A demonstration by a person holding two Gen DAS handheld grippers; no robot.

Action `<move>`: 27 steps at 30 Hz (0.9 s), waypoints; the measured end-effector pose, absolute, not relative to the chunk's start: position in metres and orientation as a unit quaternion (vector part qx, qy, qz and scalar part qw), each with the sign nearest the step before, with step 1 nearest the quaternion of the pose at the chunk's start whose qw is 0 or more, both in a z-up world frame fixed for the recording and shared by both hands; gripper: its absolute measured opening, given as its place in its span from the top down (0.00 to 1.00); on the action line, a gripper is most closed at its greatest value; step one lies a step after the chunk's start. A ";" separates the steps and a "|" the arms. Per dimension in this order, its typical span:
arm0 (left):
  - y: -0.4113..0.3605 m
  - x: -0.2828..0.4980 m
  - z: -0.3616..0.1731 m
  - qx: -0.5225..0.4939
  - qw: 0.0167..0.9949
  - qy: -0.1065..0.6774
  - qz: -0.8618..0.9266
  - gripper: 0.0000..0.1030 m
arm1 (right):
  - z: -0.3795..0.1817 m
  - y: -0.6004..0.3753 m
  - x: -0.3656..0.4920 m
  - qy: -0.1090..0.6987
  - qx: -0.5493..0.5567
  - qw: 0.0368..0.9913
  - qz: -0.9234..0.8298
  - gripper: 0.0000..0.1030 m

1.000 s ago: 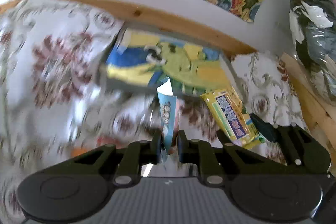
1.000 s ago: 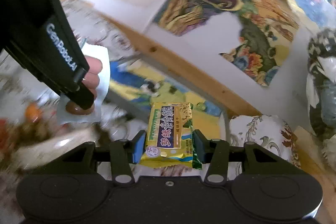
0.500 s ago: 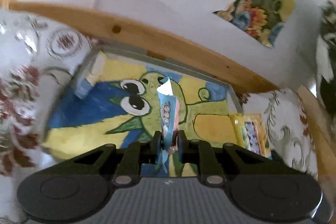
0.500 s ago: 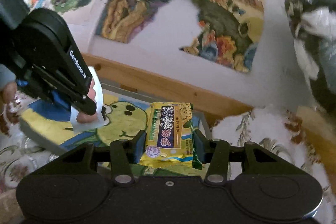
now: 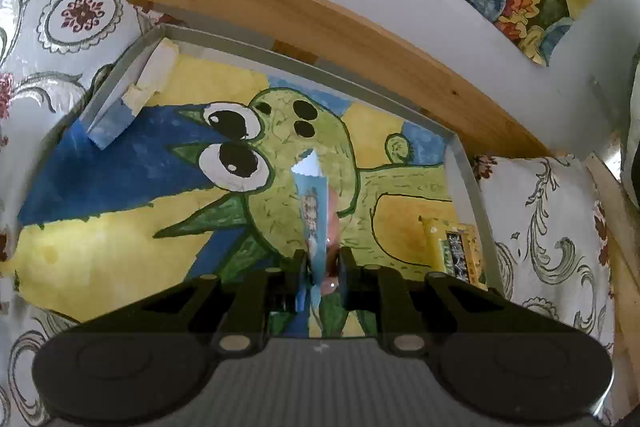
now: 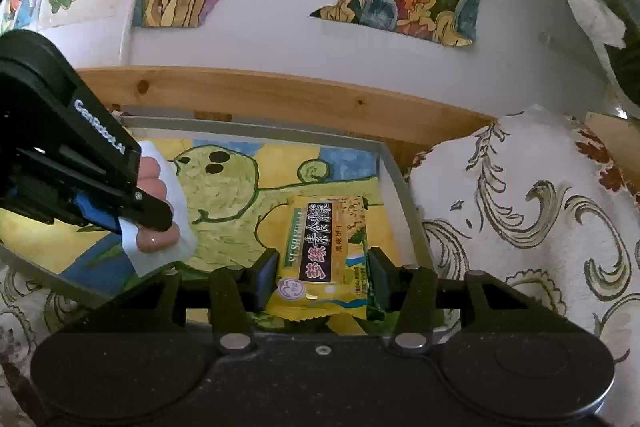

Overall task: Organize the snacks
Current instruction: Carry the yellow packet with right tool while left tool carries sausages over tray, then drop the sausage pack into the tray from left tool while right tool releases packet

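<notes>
A: Left wrist view. The left gripper is pinched on a thin blue-and-white sachet, held edge-on and upright between the jaws. A pink shape shows through the sachet; contents unclear.

B: What lies below it?

A: A shallow tray with grey walls; its floor carries a painted green cartoon creature on blue and yellow. The sachet hangs over the middle of that floor. Whether its bottom edge touches the floor, cannot tell. A yellow snack packet sits in the tray's right-hand part, close to the right wall.

B: Surroundings?

A: A floral tablecloth on both sides of the tray, a wooden rail just behind it.

B: Right wrist view?

A: The right gripper has its jaws pressed onto the two long edges of the yellow snack packet, dark label with printed characters facing up. The packet is over the tray's right side, beside the right wall; contact with the floor cannot be told.

B: Is the other tool visible?

A: Yes, the left gripper comes in from the left over the tray, clamped on the sachet, which shows white here with a pink sausage-like item inside.
</notes>
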State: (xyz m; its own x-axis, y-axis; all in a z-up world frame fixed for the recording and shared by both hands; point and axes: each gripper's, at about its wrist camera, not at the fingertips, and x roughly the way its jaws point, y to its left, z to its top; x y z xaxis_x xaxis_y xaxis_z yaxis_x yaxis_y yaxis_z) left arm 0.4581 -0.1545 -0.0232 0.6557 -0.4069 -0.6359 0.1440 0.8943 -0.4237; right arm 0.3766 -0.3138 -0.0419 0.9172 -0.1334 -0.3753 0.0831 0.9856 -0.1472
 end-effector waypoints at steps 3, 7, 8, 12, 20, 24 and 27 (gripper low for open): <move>-0.154 0.458 -0.023 -0.160 0.898 0.386 -0.139 0.81 | -0.043 -0.315 0.379 0.198 -0.054 0.977 -0.054 0.51; -0.152 0.460 -0.023 -0.149 0.901 0.392 -0.108 0.70 | -0.042 -0.314 0.380 0.188 -0.055 0.979 -0.058 0.51; -0.152 0.460 -0.023 -0.143 0.903 0.393 -0.098 0.62 | -0.042 -0.315 0.380 0.186 -0.054 0.979 -0.056 0.49; -0.149 0.453 -0.020 -0.123 0.913 0.385 -0.057 0.25 | -0.040 -0.316 0.377 0.184 -0.050 0.980 -0.059 0.39; -0.144 0.419 0.008 -0.096 0.939 0.327 -0.047 0.01 | -0.015 -0.316 0.342 0.153 -0.036 0.986 -0.061 0.15; -0.137 0.390 0.029 -0.082 0.954 0.286 -0.048 0.01 | 0.004 -0.315 0.313 0.127 -0.032 0.990 -0.058 0.02; -0.129 0.366 0.039 -0.078 0.962 0.260 -0.042 0.00 | 0.020 -0.314 0.290 0.107 -0.028 0.992 -0.054 0.01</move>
State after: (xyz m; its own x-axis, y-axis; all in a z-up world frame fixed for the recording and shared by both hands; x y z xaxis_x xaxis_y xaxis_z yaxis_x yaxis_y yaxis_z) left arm 0.3655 -0.1291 0.0390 0.8614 -0.1208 -0.4933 0.0397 0.9843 -0.1717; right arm 0.2898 -0.3136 0.0202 0.9712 -0.1123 -0.2102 0.1002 0.9927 -0.0675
